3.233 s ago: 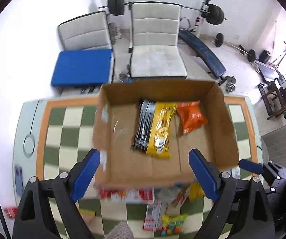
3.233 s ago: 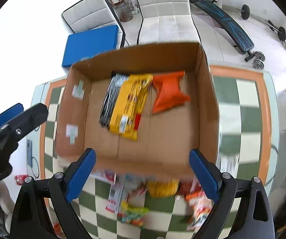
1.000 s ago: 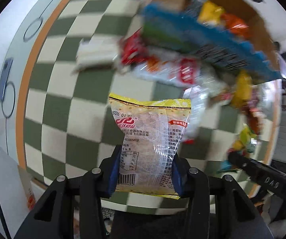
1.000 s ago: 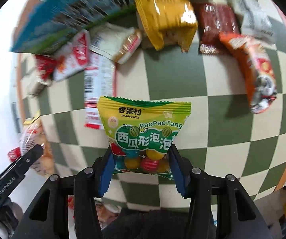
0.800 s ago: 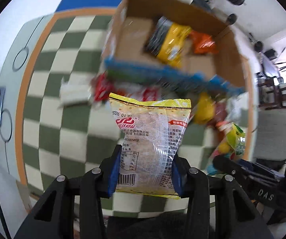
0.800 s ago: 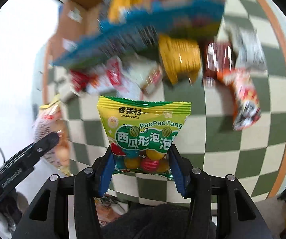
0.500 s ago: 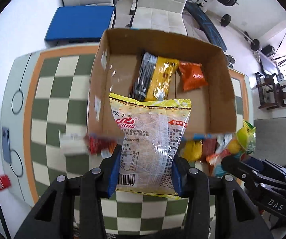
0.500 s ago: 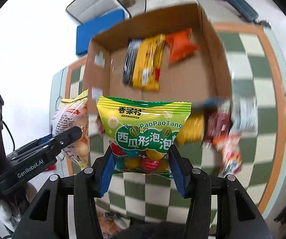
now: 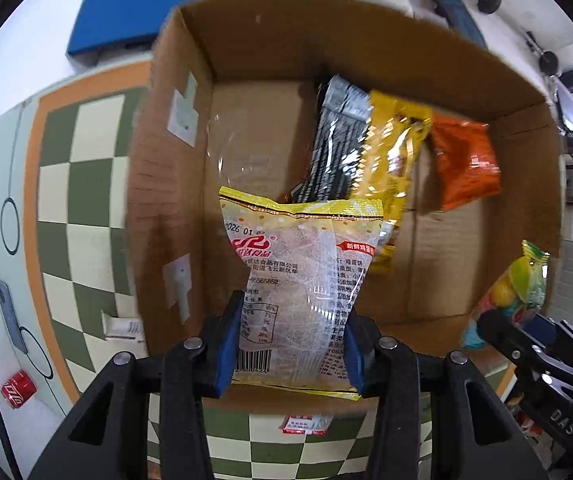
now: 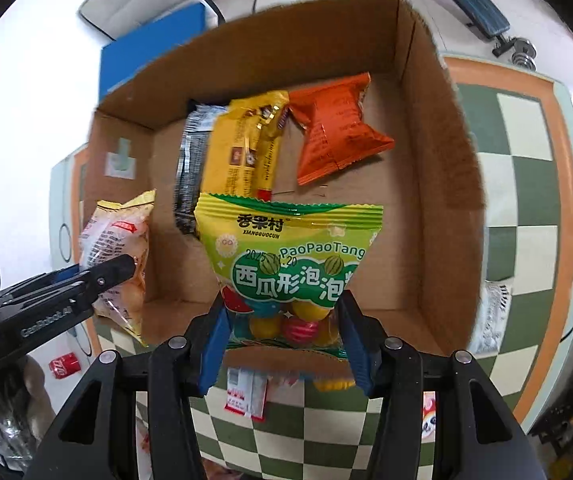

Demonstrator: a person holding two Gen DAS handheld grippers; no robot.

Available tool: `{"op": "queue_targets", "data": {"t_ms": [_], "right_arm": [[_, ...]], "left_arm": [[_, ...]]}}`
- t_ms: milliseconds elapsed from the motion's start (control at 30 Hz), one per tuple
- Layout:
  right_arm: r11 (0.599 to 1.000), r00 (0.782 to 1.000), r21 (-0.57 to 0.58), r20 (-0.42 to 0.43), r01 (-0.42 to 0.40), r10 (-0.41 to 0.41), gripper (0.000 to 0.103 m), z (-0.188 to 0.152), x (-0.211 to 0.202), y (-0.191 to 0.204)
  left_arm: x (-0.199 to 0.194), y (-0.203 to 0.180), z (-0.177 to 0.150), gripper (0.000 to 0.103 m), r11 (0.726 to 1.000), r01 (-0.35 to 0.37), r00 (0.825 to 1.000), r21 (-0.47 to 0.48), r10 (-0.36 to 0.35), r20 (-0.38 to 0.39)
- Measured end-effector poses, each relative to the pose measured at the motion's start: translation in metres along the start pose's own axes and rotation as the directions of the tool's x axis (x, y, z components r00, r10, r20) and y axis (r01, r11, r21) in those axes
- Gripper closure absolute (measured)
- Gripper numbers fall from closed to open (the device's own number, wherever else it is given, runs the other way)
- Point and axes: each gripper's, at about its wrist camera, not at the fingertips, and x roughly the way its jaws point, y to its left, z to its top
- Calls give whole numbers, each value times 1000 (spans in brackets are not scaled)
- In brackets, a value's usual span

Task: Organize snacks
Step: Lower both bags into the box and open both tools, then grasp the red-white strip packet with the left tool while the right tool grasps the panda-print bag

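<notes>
Left gripper [image 9: 290,344]: clamped on a clear yellow-edged snack packet [image 9: 300,280].
Right gripper [image 10: 282,340]: clamped on a green gumball bag [image 10: 290,264].
Open brown cardboard box [image 10: 442,184]: seen beneath both.

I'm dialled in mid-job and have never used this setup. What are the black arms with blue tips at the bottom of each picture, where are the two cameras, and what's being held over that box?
There is no robot here: a person holds a two-finger gripper in each hand, and a fisheye camera on each looks along its fingers. The black arms with blue pads are those fingers.

In the left wrist view, the left gripper is shut on a clear and yellow snack bag. In the right wrist view, the right gripper is shut on a green candy bag. Each gripper also shows at the edge of the other's view.

Both hang over an open cardboard box on a checkered table. Inside lie a black packet, a yellow packet and an orange packet. More snacks lie on the table near the box.
</notes>
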Motion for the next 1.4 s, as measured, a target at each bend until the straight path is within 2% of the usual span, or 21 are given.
{"op": "queue_targets", "data": {"t_ms": [67,333,367,400,433,467,533,600,833,933,1000,1167,1333,1400], "right_arm": [[1000,1000,1,-18,9,-9,48,6,12,-2],[997,995,-38,-70,65,-67,46,16,43,3],[996,995,-48,-72,71,-74,45,16,45,4],[996,994,-52,-72,78,-81,38,16,47,5],[996,994,-49,-74,74,-78,29,17,48,4],[996,994,-50,-78,71,-75,26,17,49,4],[996,995,-54,-78,65,-69,20,17,48,4],[996,995,-61,-72,65,-69,13,16,45,4],[992,995,-79,-22,95,-97,10,13,22,10],[991,994,-87,15,106,-105,9,7,8,13],[991,994,-88,43,106,-103,8,2,-1,14],[996,990,-73,133,60,-50,4,-21,-32,14],[998,982,-49,187,44,-34,4,-54,-55,19],[998,978,-45,205,42,-32,4,-69,-61,19]], "left_arm": [[12,1,2,62,1000,-12,1000,1,12,-12],[34,5,1,61,999,18,998,-39,-21,-57],[33,6,1,60,999,18,998,-42,-20,-57],[33,6,1,59,999,17,998,-44,-20,-57],[31,6,1,51,999,21,998,-42,-24,-53],[29,5,1,38,999,23,999,-41,-25,-48],[22,3,1,21,999,26,999,-39,-27,-33],[15,1,0,16,999,15,1000,-33,-15,-17],[-16,-1,-11,15,999,36,998,-33,-34,44],[-35,-2,-22,15,999,50,994,-22,-48,95],[-51,-2,-28,14,998,64,987,-14,-62,147],[-71,-2,-50,11,994,107,971,19,-109,214],[-97,-4,-86,11,994,83,951,67,-99,294],[-103,-5,-103,11,996,49,941,81,-73,330]]}}
